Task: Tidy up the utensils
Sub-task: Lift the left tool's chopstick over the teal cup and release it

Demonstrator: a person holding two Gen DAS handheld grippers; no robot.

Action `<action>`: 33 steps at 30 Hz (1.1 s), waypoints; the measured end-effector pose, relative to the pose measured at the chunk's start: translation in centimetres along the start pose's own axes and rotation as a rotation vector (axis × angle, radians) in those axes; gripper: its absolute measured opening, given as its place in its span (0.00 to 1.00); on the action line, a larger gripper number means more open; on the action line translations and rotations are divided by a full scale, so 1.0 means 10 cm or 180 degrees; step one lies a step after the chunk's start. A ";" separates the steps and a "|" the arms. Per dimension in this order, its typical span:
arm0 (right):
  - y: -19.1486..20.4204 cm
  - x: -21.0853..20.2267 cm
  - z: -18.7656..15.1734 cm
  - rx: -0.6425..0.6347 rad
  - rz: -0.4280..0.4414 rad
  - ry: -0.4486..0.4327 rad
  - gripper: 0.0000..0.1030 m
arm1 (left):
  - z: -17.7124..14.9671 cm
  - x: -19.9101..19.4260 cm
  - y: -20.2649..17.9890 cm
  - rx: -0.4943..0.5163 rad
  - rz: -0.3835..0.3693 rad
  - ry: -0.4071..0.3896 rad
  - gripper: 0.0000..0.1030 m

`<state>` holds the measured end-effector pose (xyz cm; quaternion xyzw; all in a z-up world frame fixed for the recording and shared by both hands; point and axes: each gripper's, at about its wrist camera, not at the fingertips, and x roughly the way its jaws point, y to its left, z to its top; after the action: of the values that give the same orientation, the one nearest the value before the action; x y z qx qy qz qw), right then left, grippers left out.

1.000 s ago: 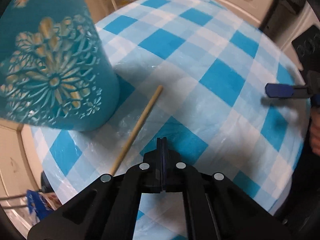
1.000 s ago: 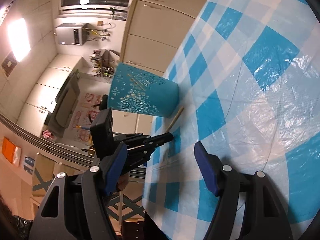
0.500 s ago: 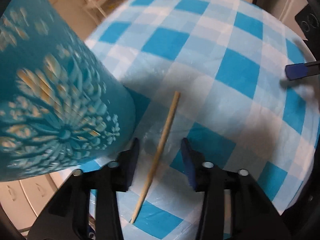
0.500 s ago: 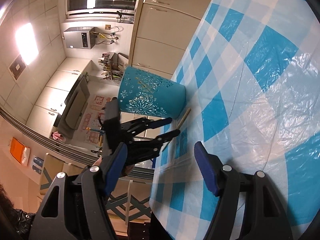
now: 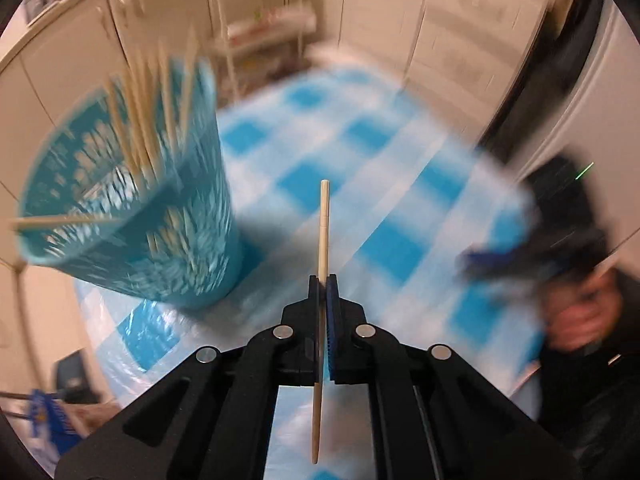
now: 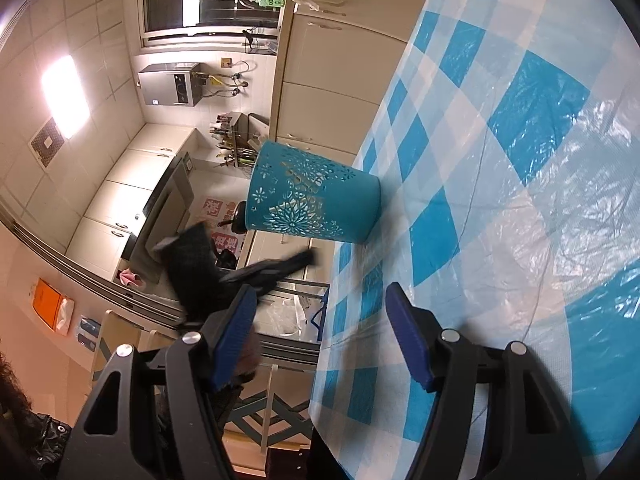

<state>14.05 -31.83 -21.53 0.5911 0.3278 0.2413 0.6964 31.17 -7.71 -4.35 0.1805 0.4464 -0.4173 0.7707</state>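
Observation:
My left gripper [image 5: 323, 280] is shut on a wooden chopstick [image 5: 323, 224], lifted off the blue-checked table [image 5: 384, 248]; the stick runs straight out past the pads and back under them. To its left stands the teal cut-out utensil holder [image 5: 132, 216] with several chopsticks leaning inside. In the right wrist view the holder [image 6: 312, 204] stands near the table's edge, and the blurred left gripper [image 6: 308, 258] hovers just beside it. My right gripper [image 6: 320, 320] is open over the table's edge with nothing between its fingers.
The checked cloth [image 6: 520, 160] is covered with clear plastic film. Cream cabinets [image 5: 460, 40] and a wire rack [image 5: 264, 28] stand beyond the table. A person's hand [image 5: 580, 316] holds the right gripper at the right edge of the left wrist view.
The left gripper opened around the chopstick lying by the holder, shut on it and lifted it off the table. The right gripper stayed where it was.

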 end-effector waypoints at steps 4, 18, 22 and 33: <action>0.02 0.02 -0.01 -0.0036 -0.0013 -0.0006 0.63 | 0.20 -0.57 0.11 -0.0295 -0.0133 -0.0735 0.03; 0.02 0.02 -0.02 -0.0108 0.0030 0.0006 0.63 | 0.73 -0.96 0.74 -0.1061 0.1510 -0.2621 0.03; 0.02 0.02 -0.02 -0.0099 0.0053 0.0001 0.63 | 0.67 -0.73 0.76 -0.1107 0.1518 -0.2432 0.03; 0.19 0.12 -0.08 -0.0325 -0.0383 0.0103 0.63 | 0.13 -0.56 0.57 -0.1538 0.1592 -0.1962 0.20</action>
<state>14.34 -30.05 -19.92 0.5300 0.3612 0.2249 0.7335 35.01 -2.46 0.51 -0.0345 0.2237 -0.1368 0.9644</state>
